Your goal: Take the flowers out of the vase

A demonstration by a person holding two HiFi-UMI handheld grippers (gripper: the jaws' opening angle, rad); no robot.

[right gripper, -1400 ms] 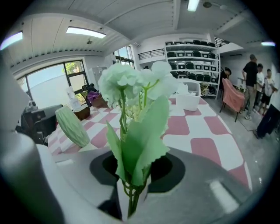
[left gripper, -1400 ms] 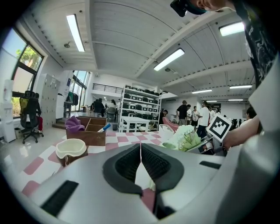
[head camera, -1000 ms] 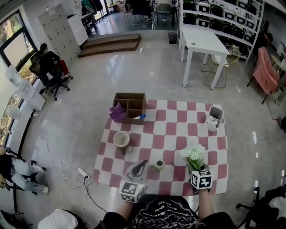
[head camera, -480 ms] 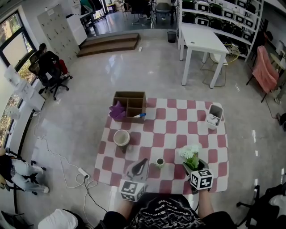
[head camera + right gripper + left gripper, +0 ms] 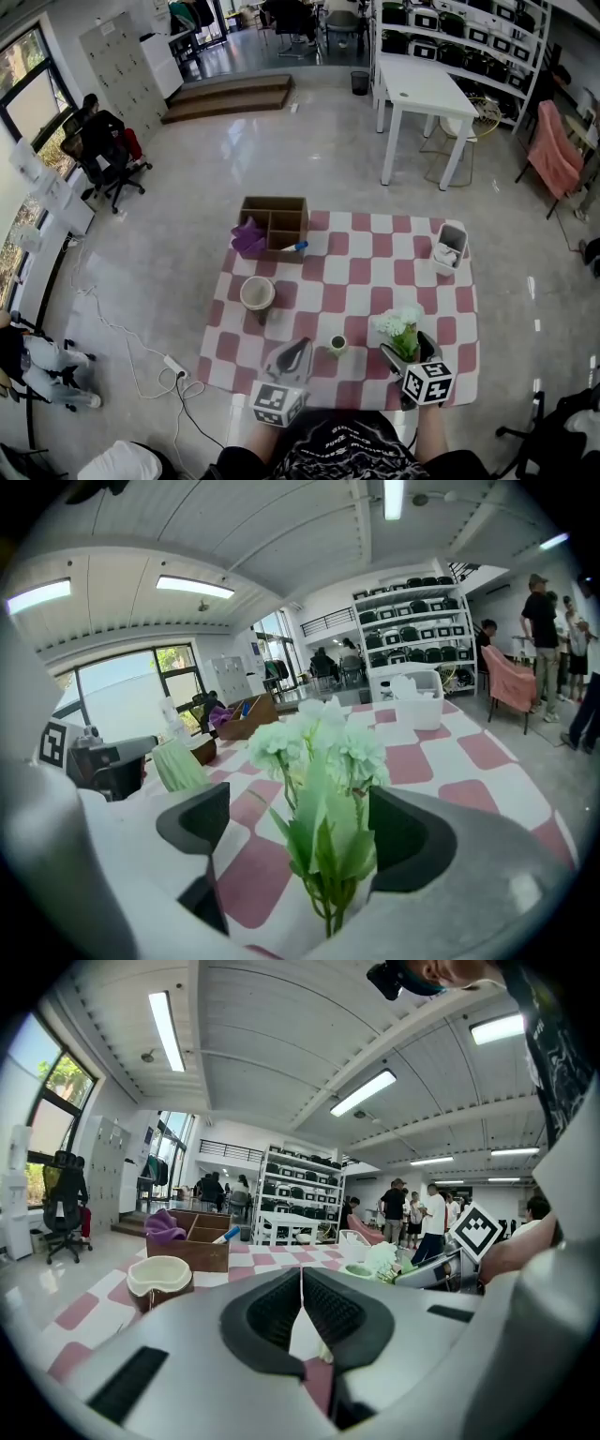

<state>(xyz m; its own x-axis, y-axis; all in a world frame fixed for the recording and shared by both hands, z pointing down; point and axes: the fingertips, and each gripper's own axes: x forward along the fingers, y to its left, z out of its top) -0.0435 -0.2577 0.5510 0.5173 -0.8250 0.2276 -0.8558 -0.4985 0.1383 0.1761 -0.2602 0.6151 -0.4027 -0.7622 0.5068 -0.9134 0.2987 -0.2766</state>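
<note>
One flower bunch (image 5: 401, 326) sits apart from one vase (image 5: 337, 344).

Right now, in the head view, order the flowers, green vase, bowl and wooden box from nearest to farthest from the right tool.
1. Flowers, inside the right tool, whose jaws have just been opening.
2. Green vase, just left.
3. Bowl, farther left.
4. Wooden box, at the mat's far edge.
</note>
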